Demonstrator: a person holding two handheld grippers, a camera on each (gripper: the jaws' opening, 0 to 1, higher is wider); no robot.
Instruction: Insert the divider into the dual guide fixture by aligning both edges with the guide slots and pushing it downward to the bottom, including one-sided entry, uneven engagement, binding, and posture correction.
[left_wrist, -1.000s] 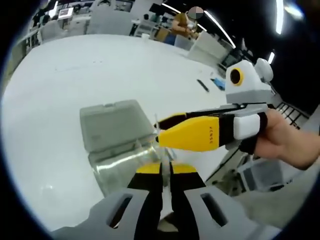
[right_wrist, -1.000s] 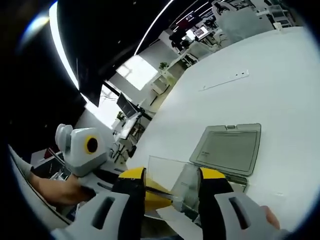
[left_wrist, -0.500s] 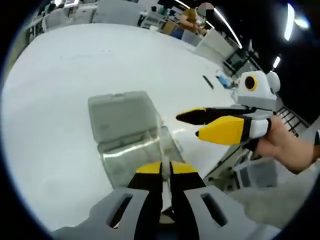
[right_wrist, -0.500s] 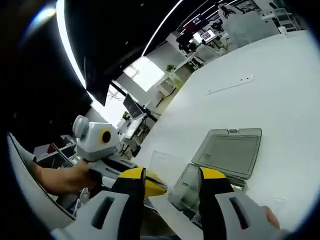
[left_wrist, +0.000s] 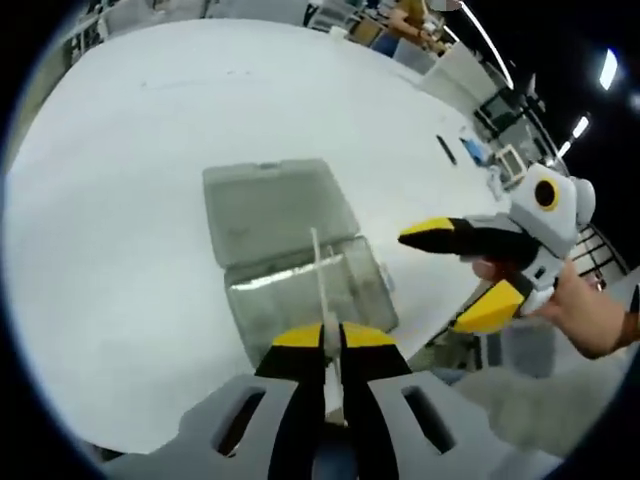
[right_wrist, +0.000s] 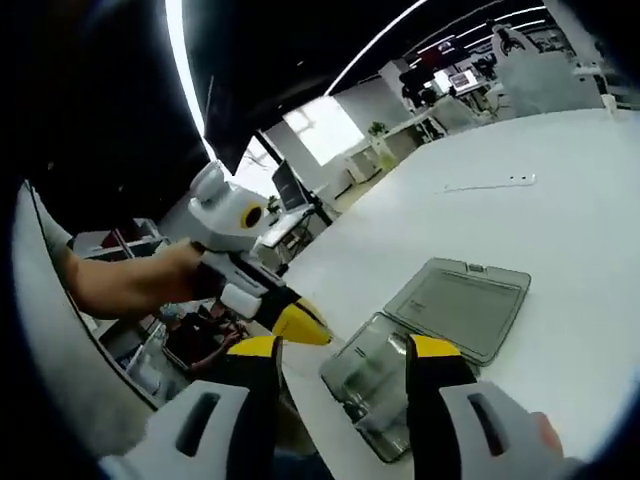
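White worktop (left_wrist: 110, 200) spreads beneath an open-plan workshop, bearing the clear fixture box (left_wrist: 305, 300) with its grey lid (left_wrist: 275, 205) folded back. Left gripper (left_wrist: 330, 345) has its fingers pinched on the thin clear divider (left_wrist: 320, 275), poised upright above the box; insertion looks barely begun. Right gripper (right_wrist: 340, 350) stands spread and empty, just beside.

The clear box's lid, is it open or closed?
Open. The grey lid lies flipped back flat on the white table, beside the clear box; the right gripper view shows it the same way.
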